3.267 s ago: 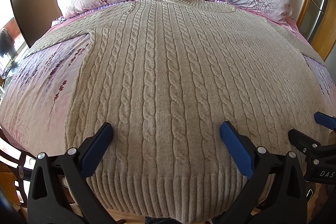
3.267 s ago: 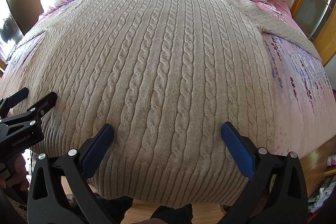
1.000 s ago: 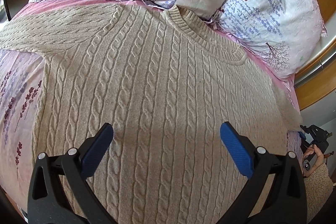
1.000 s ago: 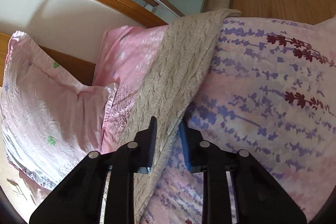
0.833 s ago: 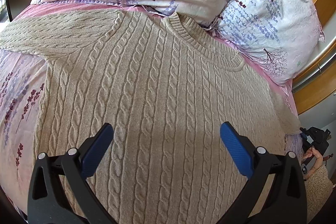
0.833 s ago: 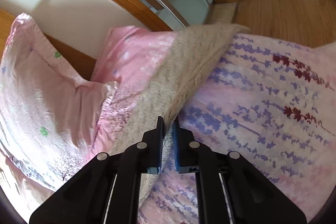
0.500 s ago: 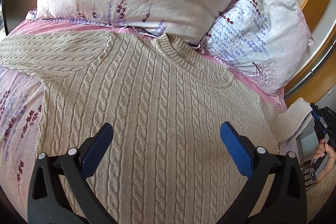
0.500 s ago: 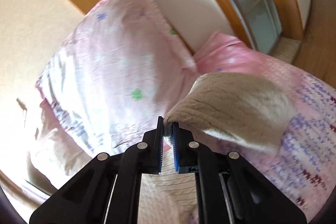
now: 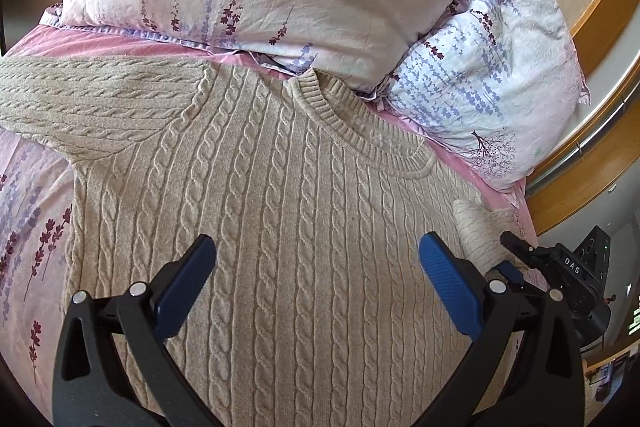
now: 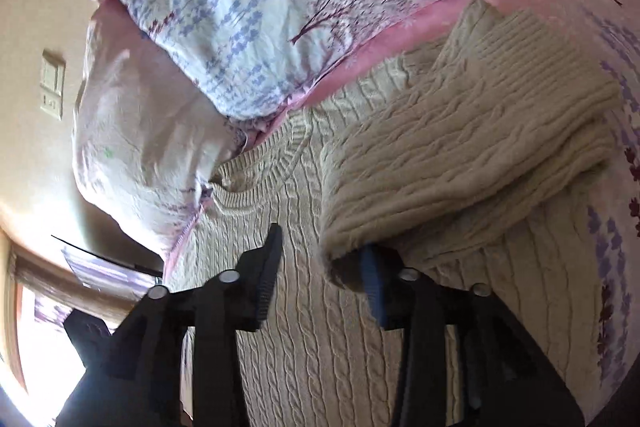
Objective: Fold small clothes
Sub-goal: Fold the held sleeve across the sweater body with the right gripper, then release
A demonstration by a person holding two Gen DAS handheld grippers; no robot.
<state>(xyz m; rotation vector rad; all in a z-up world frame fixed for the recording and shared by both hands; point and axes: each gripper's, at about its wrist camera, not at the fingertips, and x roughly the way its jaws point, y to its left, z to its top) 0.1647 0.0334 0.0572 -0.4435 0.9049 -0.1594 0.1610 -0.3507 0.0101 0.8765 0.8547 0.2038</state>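
Sweater (image 9: 280, 227) flat on bed (image 9: 32, 195), collar at pillows. Right hand-held gripper (image 10: 320, 267) just opened, sleeve (image 10: 460, 147) draped off one pad. Left hand-held gripper (image 9: 316, 267) spread, empty. Lay sleeve straight across chest, smooth.

The left gripper (image 9: 316, 279) hangs above the sweater (image 9: 280, 211), tilted forward and down, its two blue-padded fingers (image 9: 184, 285) spread wide with nothing between them and no pad touching the knit. The right gripper (image 10: 320, 267) sits at the sweater's right edge, rolled to one side and angled downward. Its jaws have just been opening and now stand partly apart; the cuff end of the folded-over sleeve (image 10: 460, 155) lies against its right finger (image 10: 370, 287), while the other finger stands clear, so the pads no longer clamp it.
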